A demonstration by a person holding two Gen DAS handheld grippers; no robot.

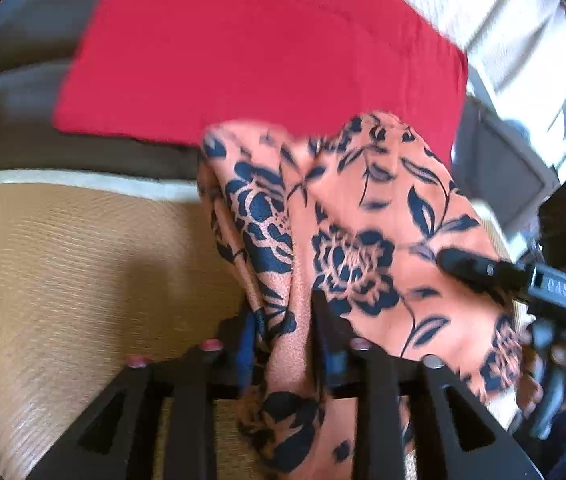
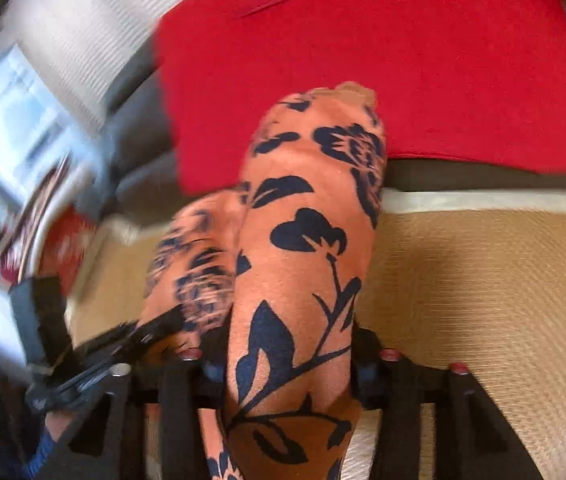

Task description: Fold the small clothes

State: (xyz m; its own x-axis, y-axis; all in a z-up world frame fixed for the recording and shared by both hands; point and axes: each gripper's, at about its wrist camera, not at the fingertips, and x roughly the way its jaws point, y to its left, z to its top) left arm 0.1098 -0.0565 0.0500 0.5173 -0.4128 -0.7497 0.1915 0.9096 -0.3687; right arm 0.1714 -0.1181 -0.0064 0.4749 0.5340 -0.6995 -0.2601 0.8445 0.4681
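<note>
An orange cloth with dark blue flowers (image 1: 367, 216) hangs bunched between both grippers above a woven tan mat (image 1: 83, 264). My left gripper (image 1: 283, 340) is shut on one gathered edge of the cloth. My right gripper (image 2: 287, 364) is shut on another part of the same cloth (image 2: 303, 240), which drapes over its fingers. The right gripper's finger also shows at the right of the left wrist view (image 1: 479, 268). The left gripper shows at the lower left of the right wrist view (image 2: 151, 332).
A red cloth (image 1: 259, 52) lies flat behind the mat on a dark brown surface (image 1: 11, 132); it also shows in the right wrist view (image 2: 403, 64). The mat (image 2: 483, 288) has a pale border. Bright windows and white fabric lie beyond.
</note>
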